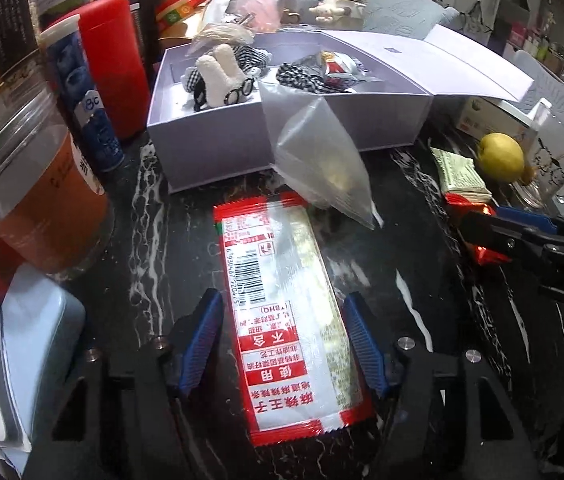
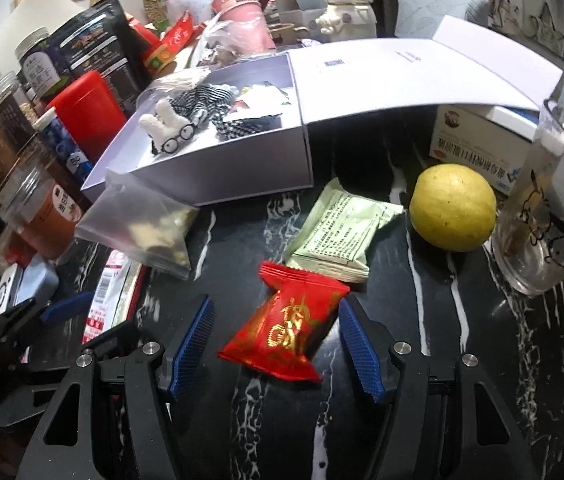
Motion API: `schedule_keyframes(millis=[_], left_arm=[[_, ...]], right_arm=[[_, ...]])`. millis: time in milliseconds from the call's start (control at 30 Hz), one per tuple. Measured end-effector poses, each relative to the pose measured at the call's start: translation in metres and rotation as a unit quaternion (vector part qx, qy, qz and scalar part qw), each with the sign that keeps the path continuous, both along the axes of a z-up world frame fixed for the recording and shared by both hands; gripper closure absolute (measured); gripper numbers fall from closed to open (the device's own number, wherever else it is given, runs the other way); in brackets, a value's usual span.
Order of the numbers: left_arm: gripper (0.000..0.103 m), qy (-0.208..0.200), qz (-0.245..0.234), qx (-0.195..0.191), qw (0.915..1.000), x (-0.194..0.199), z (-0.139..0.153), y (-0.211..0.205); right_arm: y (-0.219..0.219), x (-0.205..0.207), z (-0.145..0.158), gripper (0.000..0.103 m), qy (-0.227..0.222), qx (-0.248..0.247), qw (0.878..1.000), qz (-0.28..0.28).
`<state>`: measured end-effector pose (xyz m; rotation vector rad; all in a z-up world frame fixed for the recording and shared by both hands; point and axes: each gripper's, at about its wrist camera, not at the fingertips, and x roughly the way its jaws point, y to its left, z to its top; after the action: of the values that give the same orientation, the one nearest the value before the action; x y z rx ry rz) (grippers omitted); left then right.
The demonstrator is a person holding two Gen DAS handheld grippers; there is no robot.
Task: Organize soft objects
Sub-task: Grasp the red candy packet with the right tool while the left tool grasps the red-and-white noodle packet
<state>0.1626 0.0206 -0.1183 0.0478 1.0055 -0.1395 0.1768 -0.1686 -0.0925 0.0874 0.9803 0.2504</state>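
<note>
Tools [image 1: 282, 340] [image 2: 275, 344] open, straddling snack packets [image 1: 286, 312] [image 2: 286, 328].

A long red-edged foil snack packet [image 1: 290, 316] lay on the black marble tabletop [image 1: 161, 240] before the open white cardboard box [image 1: 241, 140]; a frosted plastic pouch [image 1: 322, 160] leaned against the box.

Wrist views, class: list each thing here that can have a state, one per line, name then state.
white box: lid open, soft toys inside
long red-and-white packet: flat on the table, between open left gripper jaws
red candy packet: sealed, between open right gripper jaws
frosted zip bag: leaning on the box
glass mug: upright
</note>
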Motion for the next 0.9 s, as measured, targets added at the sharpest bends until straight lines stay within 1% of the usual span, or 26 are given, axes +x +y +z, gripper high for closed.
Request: schedule_keyframes(millis=[67,200,267,300,333,367,467,733,900], left_arm=[[0.034,0.002,0.006,0.004,1.0000,0.003,-0.001,-0.001],[0.028,0.002,0.015,0.005,0.9999,0.008,-0.002,-0.001],[0.028,-0.001,0.021,0.004,0.9998,0.009,-0.002,-0.001],[0.031,-0.005,0.022,0.004,0.9997,0.009,-0.002,-0.001],[0.040,-0.011,0.019,0.005,0.9997,0.007,-0.002,-0.001],[0.051,-0.020,0.020,0.006,0.9996,0.005,0.000,-0.001],[0.051,-0.019,0.010,0.013,0.9997,0.002,0.000,-0.004],[0.052,0.001,-0.023,-0.025,0.9994,-0.024,0.003,-0.007],[0.052,0.014,-0.051,-0.033,0.9981,-0.049,0.004,-0.017]], right_arm=[[-0.002,0.000,-0.002,0.038,0.001,0.004,1.000,-0.001],[-0.005,0.000,-0.004,0.050,0.006,0.013,1.000,-0.003],[-0.006,-0.001,-0.005,0.062,0.005,0.013,1.000,-0.002],[-0.007,-0.001,-0.005,0.066,0.004,0.018,1.000,0.004],[-0.008,-0.003,-0.005,0.069,0.001,0.022,1.000,0.007],[-0.009,-0.005,-0.005,0.071,-0.001,0.024,1.000,0.006],[-0.011,-0.011,-0.004,0.072,-0.004,0.026,1.000,0.012],[-0.018,-0.036,-0.005,0.072,0.002,0.037,0.999,0.023],[-0.020,-0.060,-0.004,0.072,0.003,0.024,0.999,0.031]])
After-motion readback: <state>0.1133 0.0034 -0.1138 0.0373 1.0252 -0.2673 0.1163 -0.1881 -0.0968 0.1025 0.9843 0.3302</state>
